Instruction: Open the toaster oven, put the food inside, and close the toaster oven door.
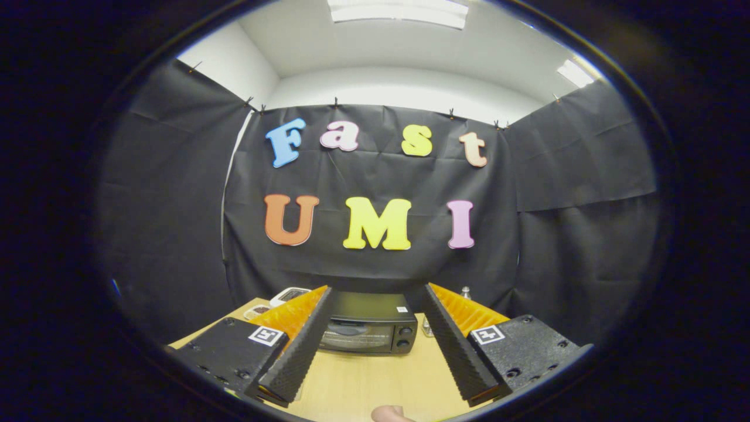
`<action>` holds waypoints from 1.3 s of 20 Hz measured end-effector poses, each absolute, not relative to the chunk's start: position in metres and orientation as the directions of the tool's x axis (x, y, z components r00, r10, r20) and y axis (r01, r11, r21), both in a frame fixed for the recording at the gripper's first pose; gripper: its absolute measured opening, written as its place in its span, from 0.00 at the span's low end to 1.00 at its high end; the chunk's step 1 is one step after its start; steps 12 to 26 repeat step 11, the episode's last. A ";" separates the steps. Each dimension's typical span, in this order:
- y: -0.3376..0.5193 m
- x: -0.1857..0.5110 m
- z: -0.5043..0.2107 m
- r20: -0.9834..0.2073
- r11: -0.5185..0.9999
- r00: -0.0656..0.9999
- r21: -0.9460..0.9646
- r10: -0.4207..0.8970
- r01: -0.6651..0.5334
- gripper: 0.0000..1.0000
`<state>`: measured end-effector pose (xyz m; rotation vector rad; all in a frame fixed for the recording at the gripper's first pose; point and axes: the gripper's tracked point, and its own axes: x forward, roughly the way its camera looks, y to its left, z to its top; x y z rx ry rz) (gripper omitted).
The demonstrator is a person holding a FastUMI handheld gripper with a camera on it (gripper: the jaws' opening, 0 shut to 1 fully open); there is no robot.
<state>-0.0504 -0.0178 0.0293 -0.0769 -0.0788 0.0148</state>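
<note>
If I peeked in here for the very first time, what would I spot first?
Probably the black toaster oven, sitting on the wooden table just ahead of the gripper, seen between its two open fingers with its door closed. Next, the small white tray back on the table, beyond the left finger.

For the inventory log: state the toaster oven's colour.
Black, clearest in the gripper view: the toaster oven sits beyond the open tool.

Bare table [375,381] lies between the spread tongs [375,346]; the shut toaster oven [369,331] blocks beyond.
</note>
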 end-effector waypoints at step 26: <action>-0.010 -0.051 -0.003 0.025 0.998 0.998 -0.001 0.059 -0.059 1.00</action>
